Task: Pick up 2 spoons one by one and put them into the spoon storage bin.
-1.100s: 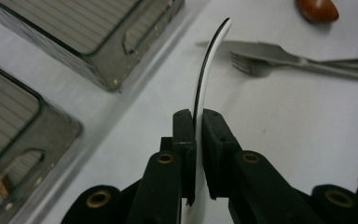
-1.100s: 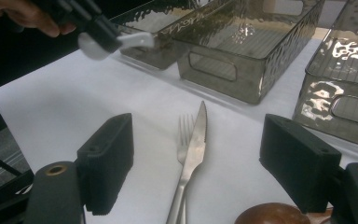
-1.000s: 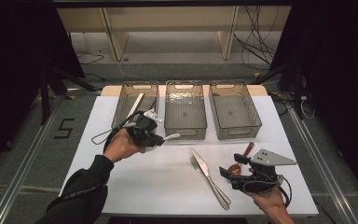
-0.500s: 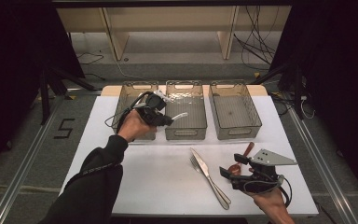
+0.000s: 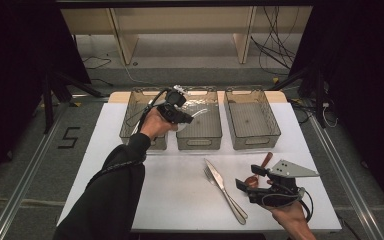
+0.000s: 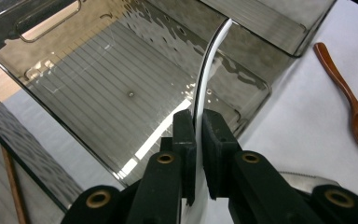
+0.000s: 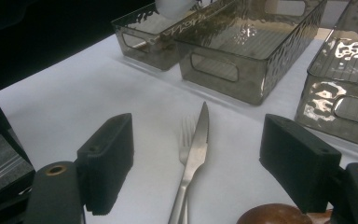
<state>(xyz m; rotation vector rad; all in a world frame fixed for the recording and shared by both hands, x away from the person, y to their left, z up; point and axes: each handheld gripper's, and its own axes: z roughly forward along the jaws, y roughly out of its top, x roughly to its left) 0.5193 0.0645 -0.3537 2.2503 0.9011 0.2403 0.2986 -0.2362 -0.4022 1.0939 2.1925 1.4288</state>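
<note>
Left gripper view: left hand-held gripper (image 6: pixel 199 140) clamps a white utensil (image 6: pixel 209 70) over the empty middle bin (image 6: pixel 121 84).

the left hand-held gripper (image 5: pixel 186 117) holds a white utensil (image 6: pixel 208 74) over the middle bin (image 5: pixel 199 137); knife (image 5: pixel 224 189) and fork (image 5: pixel 211 175) lie left of the right hand-held gripper (image 5: pixel 247 178), on the table (image 5: pixel 175 190).

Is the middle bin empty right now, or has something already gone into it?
Empty. In the left gripper view the middle bin's ribbed floor is bare; the white utensil is clamped in the left gripper above it, not yet released.
</note>
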